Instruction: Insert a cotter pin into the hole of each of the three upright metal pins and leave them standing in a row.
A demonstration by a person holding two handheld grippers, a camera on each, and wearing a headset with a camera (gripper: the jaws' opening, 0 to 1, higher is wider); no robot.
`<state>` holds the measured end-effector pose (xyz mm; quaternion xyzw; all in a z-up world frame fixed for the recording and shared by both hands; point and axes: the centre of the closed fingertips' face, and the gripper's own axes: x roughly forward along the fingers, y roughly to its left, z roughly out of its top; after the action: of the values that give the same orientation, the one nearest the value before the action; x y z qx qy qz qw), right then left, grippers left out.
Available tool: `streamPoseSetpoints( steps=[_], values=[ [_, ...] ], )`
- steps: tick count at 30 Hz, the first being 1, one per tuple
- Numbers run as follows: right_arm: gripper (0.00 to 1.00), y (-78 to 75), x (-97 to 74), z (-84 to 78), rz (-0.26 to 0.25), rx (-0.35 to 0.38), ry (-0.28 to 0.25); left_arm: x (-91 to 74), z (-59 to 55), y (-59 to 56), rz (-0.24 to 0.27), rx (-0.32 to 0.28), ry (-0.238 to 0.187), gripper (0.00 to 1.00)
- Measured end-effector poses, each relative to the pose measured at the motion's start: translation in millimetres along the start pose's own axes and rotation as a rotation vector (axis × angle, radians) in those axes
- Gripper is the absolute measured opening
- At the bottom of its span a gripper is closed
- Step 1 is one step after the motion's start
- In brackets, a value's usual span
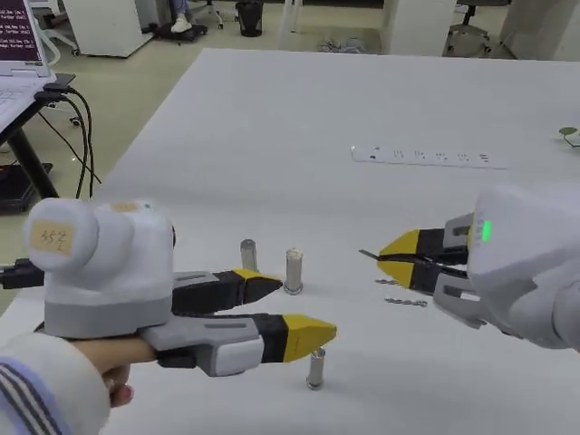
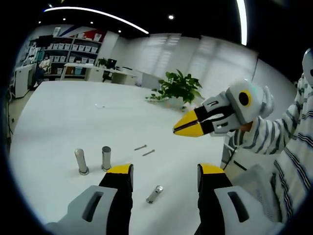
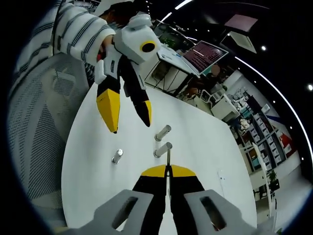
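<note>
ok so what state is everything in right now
left gripper: open, holding nothing
right gripper: shut on a cotter pin
metal pins: all three upright, none gripped
spare cotter pins: two, lying flat on the table
laptop: screen lit

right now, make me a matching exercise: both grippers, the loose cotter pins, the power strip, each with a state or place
1 left gripper
2 right gripper
3 loose cotter pins
4 power strip

a white, farthest back
b jaws open, holding nothing
c lying close by the right gripper
d shut on a cotter pin

Pairs: 1-b, 2-d, 3-c, 4-a
</note>
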<state>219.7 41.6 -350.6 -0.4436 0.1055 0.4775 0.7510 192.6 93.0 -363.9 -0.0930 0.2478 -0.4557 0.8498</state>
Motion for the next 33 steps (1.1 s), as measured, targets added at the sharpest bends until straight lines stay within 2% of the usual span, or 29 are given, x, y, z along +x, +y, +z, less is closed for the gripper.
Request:
streamPoseSetpoints(
  steps=[7, 12, 20, 27, 29, 33],
  values=[
    [0.0, 12.7, 2.2, 4.4, 0.014, -0.037, -0.002, 4.7, 3.2, -1.6, -0.014, -0.026, -0.01, 0.4],
    [0.0, 18.2, 3.8, 7.1, 0.022, -0.052, 0.001, 6.9, 6.0, -4.7, -0.029, -0.043, -0.022, 0.24],
    [0.0, 28.7, 9.1, 9.4, 0.052, -0.073, 0.01, 11.4, 6.0, -6.0, -0.044, -0.05, -0.028, 0.21],
    [0.0, 37.2, 13.8, 14.7, 0.065, -0.106, 0.012, 13.9, 2.4, -12.1, -0.081, -0.06, -0.016, 0.14],
    [0.0, 38.1, 14.7, 15.3, 0.064, -0.114, 0.016, 13.7, 4.2, -10.5, -0.073, -0.028, -0.027, 0.11],
    [0.0, 37.7, 15.9, 19.1, 0.06, -0.13, 0.016, 12.5, 6.4, -8.1, -0.065, -0.028, -0.039, 0.09]
  ],
)
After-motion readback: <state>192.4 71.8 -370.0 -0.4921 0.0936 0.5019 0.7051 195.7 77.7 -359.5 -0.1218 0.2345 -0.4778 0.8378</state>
